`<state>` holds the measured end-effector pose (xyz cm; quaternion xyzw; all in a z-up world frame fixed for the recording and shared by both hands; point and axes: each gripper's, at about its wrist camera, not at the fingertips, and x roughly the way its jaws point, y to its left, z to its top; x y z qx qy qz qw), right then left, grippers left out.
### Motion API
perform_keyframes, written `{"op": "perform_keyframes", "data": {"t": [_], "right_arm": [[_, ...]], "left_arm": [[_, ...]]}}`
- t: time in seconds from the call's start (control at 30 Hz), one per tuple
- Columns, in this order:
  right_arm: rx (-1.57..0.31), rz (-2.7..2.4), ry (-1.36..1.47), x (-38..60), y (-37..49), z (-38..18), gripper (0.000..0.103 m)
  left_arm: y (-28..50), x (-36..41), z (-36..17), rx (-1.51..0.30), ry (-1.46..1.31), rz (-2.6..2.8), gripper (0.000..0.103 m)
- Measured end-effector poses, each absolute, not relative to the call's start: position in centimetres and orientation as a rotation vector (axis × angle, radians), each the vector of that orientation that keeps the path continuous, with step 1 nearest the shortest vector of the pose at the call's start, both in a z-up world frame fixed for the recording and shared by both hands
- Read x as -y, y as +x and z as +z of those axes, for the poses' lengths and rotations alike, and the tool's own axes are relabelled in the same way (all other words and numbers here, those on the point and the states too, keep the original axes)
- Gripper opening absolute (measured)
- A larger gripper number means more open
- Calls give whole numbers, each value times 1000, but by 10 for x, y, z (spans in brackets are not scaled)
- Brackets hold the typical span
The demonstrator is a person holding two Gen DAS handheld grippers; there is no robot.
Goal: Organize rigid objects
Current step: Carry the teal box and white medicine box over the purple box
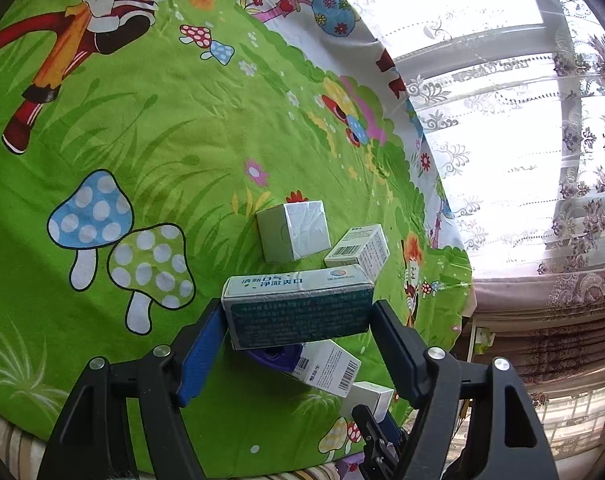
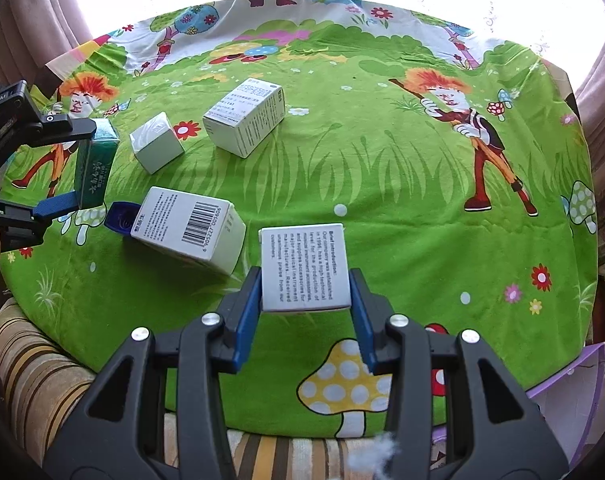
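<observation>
My left gripper [image 1: 296, 320] is shut on a teal oblong box [image 1: 298, 308] and grips it by its ends, clear of the green cartoon cloth [image 1: 142, 140]. The right wrist view shows that gripper [image 2: 78, 168] at the far left with the teal box [image 2: 94, 164] standing on end between its fingers. My right gripper [image 2: 304, 300] is shut on a white box with English print [image 2: 304, 268] near the cloth's front edge. Its blue pads [image 2: 248, 320] press on both sides. I cannot tell whether that box touches the cloth.
On the cloth [image 2: 382, 180] lie a barcoded white box [image 2: 190, 228] partly on a blue object [image 2: 120, 216], a small white cube box [image 2: 156, 142] and a larger white box [image 2: 244, 116]. A purple-edged container [image 2: 574, 396] stands at the front right. Curtains hang behind.
</observation>
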<state>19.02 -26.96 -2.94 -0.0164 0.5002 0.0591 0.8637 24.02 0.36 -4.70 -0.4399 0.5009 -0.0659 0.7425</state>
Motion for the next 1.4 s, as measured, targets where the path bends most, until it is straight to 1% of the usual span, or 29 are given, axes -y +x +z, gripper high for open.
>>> {"op": "perform_keyframes", "data": {"t": [0.37, 1.0, 1.4], "right_arm": [[-1013, 106, 30, 288, 151, -12, 46], [-970, 77, 71, 334, 73, 10, 46], [-943, 23, 87, 375, 32, 17, 46]], "left_arm": [[195, 27, -17, -1040, -869, -223, 74], [118, 113, -7, -1088, -698, -364, 74], [88, 169, 1, -1108, -571, -464, 74]]}}
